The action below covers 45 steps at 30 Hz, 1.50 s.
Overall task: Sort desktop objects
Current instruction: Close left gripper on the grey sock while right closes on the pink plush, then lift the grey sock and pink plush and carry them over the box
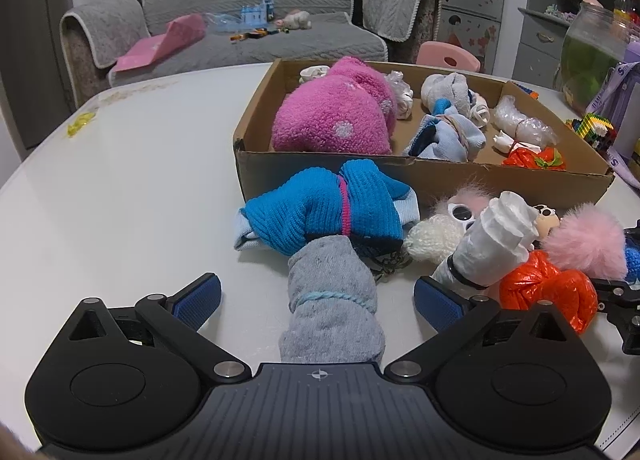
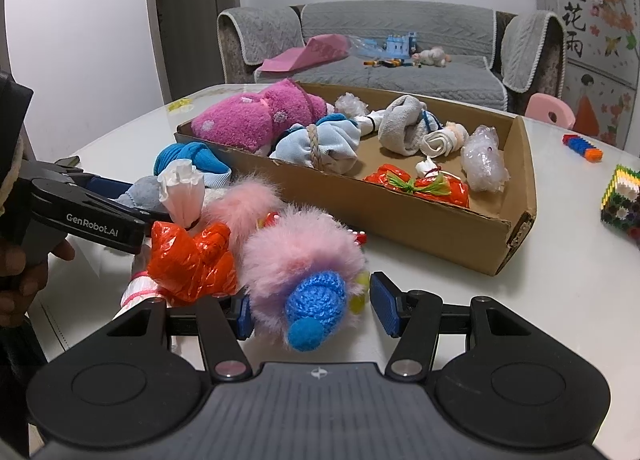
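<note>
Between the wide-spread fingers of the left gripper lies a grey sock roll tied with a pale blue string, with bare gaps on both sides, so neither pad presses on it. The right gripper stands partly open around a pink fluffy toy with a blue knitted end; its left pad sits right against the fur, while its right pad stands clear, so nothing is clamped. Just beyond the grey roll rests a blue knitted bundle bound with a pink band, touching the front wall of a cardboard box. Beside it on the white counter crowd a white wrapped roll, an orange plastic bundle and a second pink fluffy toy. Inside the box lie a magenta fleece bundle, a pale blue bundle, white rolls and another orange packet. Far behind stands a grey sofa.
</note>
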Each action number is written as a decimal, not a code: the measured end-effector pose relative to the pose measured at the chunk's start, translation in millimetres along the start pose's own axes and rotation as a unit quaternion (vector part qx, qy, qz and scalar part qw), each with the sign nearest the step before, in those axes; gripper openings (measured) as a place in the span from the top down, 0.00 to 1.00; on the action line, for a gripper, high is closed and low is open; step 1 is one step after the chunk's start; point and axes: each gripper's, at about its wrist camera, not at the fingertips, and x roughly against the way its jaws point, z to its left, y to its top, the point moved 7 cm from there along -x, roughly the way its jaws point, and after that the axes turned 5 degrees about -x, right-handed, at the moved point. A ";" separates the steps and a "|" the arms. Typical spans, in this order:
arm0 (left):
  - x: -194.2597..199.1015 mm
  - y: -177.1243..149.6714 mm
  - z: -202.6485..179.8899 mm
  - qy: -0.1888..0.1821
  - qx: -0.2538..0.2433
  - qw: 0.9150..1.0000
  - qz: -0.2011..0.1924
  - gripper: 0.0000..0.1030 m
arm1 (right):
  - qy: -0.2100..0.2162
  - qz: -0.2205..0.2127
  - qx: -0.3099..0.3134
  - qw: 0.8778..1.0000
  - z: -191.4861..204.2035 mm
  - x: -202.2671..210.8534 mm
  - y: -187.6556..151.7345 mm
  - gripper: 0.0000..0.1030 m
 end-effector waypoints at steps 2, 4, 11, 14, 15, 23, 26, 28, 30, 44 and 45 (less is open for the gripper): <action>0.1 -0.2 0.4 0.000 0.000 1.000 0.000 0.00 | 0.001 0.000 -0.002 1.000 -0.5 0.0 0.4 0.48; 0.2 -0.2 0.6 0.000 0.000 1.000 -0.001 0.00 | 0.000 -0.001 -0.003 1.000 -1.3 0.5 0.5 0.48; 5.5 -1.7 -2.3 -0.005 -0.005 1.000 -0.017 0.09 | 0.002 -0.005 0.000 1.000 -1.2 3.1 -0.3 0.53; 8.2 -2.0 -5.3 -0.008 -0.008 1.000 -0.022 0.16 | 0.003 -0.008 0.000 1.000 -2.5 5.8 -1.1 0.56; 10.0 -1.9 -6.6 -0.010 -0.010 1.000 -0.023 0.23 | 0.003 -0.009 0.000 1.000 -3.2 6.8 -1.5 0.57; 20.3 -5.0 -16.4 -0.021 -0.028 0.999 -0.025 0.51 | 0.000 -0.010 -0.006 1.000 -11.3 11.0 -2.6 0.60; 22.2 -6.3 -17.4 -0.020 -0.034 0.999 -0.024 0.53 | -0.001 -0.011 -0.007 1.000 -13.3 11.9 -2.7 0.60; 23.3 -7.1 -17.6 -0.017 -0.036 0.999 -0.025 0.54 | -0.001 -0.012 -0.007 1.000 -15.4 12.3 -2.8 0.60; 25.2 -8.5 -16.0 -0.009 -0.034 0.999 -0.024 0.55 | -0.002 -0.013 -0.009 1.000 -16.5 13.3 -2.5 0.60; 51.0 -17.3 -3.4 0.000 -0.021 0.999 -0.035 0.55 | 0.008 -0.035 -0.033 0.999 -25.1 28.1 0.6 0.60; 54.5 -16.8 -2.8 -0.001 -0.020 0.999 -0.038 0.55 | 0.006 -0.038 -0.033 0.999 -25.7 29.3 1.3 0.60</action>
